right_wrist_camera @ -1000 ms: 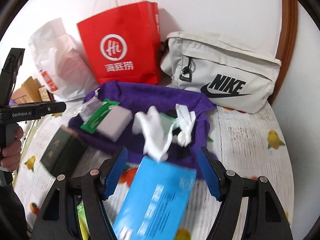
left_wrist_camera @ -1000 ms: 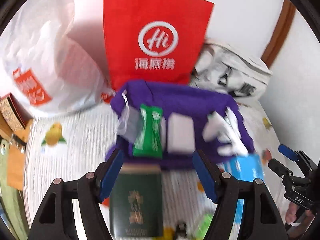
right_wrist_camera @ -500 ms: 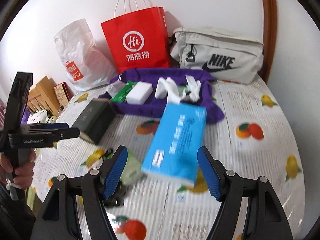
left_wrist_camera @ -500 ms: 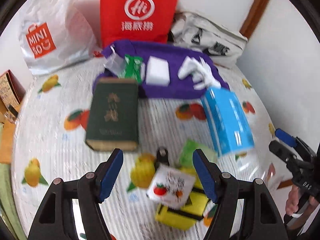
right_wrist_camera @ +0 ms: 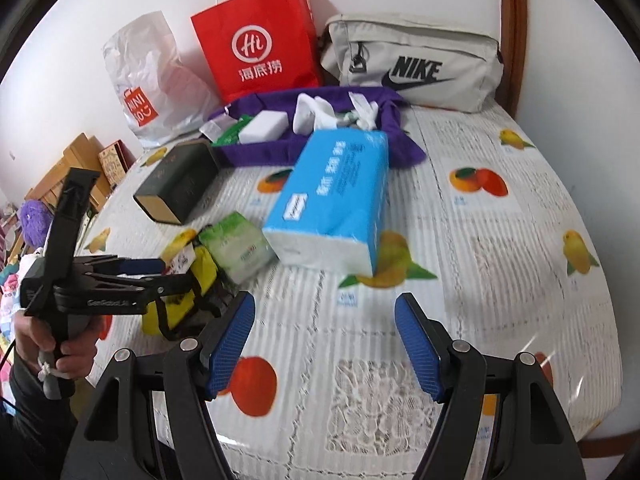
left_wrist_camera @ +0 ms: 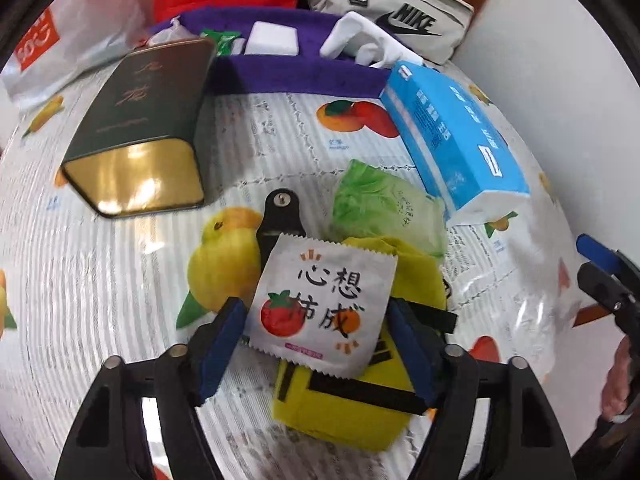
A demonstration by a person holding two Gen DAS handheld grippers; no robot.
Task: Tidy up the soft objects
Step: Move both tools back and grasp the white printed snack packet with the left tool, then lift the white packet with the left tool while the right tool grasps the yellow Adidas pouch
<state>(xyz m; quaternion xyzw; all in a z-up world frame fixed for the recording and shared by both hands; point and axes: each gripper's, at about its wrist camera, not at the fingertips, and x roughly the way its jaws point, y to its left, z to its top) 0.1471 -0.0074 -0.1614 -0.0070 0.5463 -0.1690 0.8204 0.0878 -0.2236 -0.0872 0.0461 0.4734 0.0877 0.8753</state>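
Observation:
My left gripper (left_wrist_camera: pixel 316 344) is open, its jaws on either side of a white tissue packet with a tomato print (left_wrist_camera: pixel 324 300) that lies on a yellow pouch (left_wrist_camera: pixel 352 396). A green tissue pack (left_wrist_camera: pixel 384 204) and a blue tissue box (left_wrist_camera: pixel 452 136) lie beyond. A purple cloth (left_wrist_camera: pixel 296 76) at the back holds a white sponge (left_wrist_camera: pixel 272 38), a green packet and white gloves (left_wrist_camera: pixel 368 46). My right gripper (right_wrist_camera: pixel 326 350) is open and empty over bare tablecloth, in front of the blue tissue box (right_wrist_camera: pixel 336 192). The left gripper also shows in the right wrist view (right_wrist_camera: pixel 156 276).
A dark green tin (left_wrist_camera: pixel 144 120) lies left of the pile. A red paper bag (right_wrist_camera: pixel 260 52), a white plastic bag (right_wrist_camera: pixel 152 80) and a grey Nike bag (right_wrist_camera: pixel 412 64) stand along the wall. A black clip (left_wrist_camera: pixel 280 212) lies by the packet. The table edge runs at right.
Both grippers pulled back from the purple cloth toward the table's near side. My left gripper lowered over the tomato-print packet, which now sits between its open jaws.

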